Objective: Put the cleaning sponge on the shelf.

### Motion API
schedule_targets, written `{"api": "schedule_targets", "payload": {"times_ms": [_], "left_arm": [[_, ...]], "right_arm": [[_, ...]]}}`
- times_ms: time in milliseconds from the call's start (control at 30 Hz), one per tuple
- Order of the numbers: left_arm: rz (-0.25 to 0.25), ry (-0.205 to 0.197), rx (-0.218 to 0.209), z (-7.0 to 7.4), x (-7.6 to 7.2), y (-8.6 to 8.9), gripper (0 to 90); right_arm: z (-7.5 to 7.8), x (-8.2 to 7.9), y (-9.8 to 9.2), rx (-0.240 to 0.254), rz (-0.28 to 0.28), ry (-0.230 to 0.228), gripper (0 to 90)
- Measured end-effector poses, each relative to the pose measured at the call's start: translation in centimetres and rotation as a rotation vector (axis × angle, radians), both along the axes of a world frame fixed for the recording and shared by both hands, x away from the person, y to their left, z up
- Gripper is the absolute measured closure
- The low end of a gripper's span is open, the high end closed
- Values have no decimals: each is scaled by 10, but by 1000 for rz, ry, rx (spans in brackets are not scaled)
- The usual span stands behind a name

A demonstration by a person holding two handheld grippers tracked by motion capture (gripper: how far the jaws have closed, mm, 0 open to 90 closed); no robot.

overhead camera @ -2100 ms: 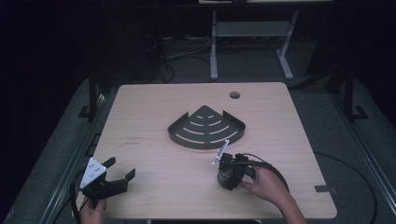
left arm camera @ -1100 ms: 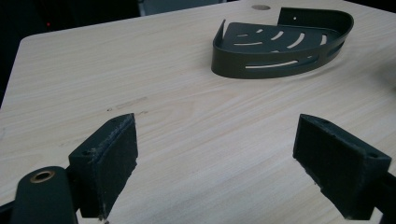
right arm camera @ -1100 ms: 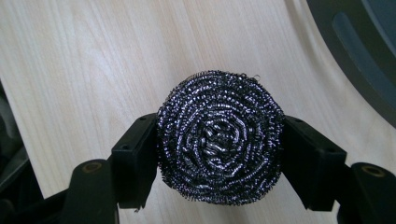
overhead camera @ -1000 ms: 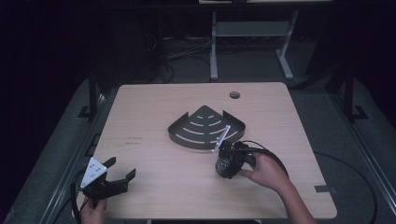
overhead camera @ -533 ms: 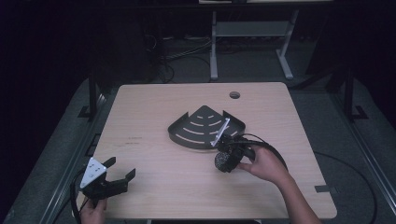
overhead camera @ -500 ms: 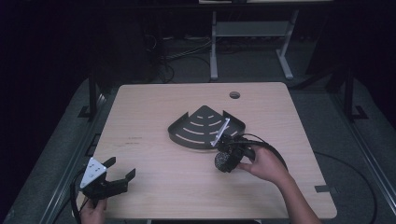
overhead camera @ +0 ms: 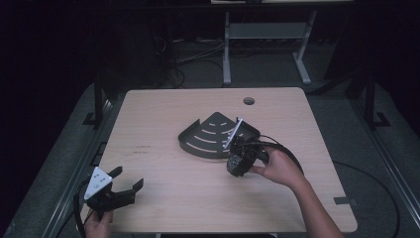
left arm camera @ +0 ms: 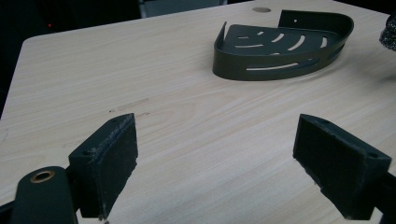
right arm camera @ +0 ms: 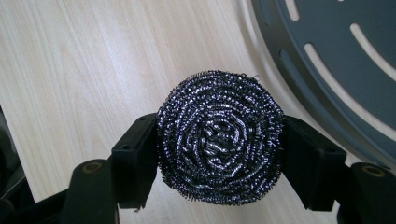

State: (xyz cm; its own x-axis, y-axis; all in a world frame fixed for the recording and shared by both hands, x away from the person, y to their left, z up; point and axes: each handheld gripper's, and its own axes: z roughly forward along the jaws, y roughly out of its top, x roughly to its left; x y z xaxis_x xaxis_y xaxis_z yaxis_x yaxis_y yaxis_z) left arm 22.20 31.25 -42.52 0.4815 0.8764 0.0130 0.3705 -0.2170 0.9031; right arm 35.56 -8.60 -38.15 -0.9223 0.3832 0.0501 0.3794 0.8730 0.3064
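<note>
From the high view, your right gripper (overhead camera: 236,163) sits a little to the 4 o'clock side of the table's (overhead camera: 163,114) centre, clamped on a dark steel scrubber (overhead camera: 236,165) that it carries just at the 5 o'clock edge of the black corner rack (overhead camera: 208,136); whether the scrubber touches that rim cannot be told from here. Your right hand (overhead camera: 277,166) wraps the gripper from the 3 o'clock side, and its cable (overhead camera: 282,148) loops over the wrist. Your left gripper (overhead camera: 126,188) rests at the table's 7 o'clock corner, well apart from the rack, its jaws spread with nothing between them, your left hand (overhead camera: 96,225) at the table edge below it. In the left gripper view, the two black pads (left arm camera: 109,163) stand wide apart over bare wood, and the rack (left arm camera: 280,51) lies off at 1 o'clock, its slotted floor and curved front wall facing you, with a bit of the scrubber (left arm camera: 390,35) at the 2 o'clock edge. In the right gripper view, the round scrubber (right arm camera: 219,137) is squeezed between both pads (right arm camera: 135,158), held over the wood, and the rack's slotted floor (right arm camera: 336,60) fills the 1 o'clock corner, just beside the scrubber.
</note>
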Motion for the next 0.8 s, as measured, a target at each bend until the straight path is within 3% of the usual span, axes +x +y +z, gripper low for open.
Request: {"api": "schedule_targets", "payload": {"times_ms": [500,800], "left_arm": [[-2,-2,4,0,1,-1,132],[-4,-1,4,0,1,-1,133]], "right_arm": [[15,11,3,-14,-5,-29,321],[18,22,5,-18,-7,-14,321]]}}
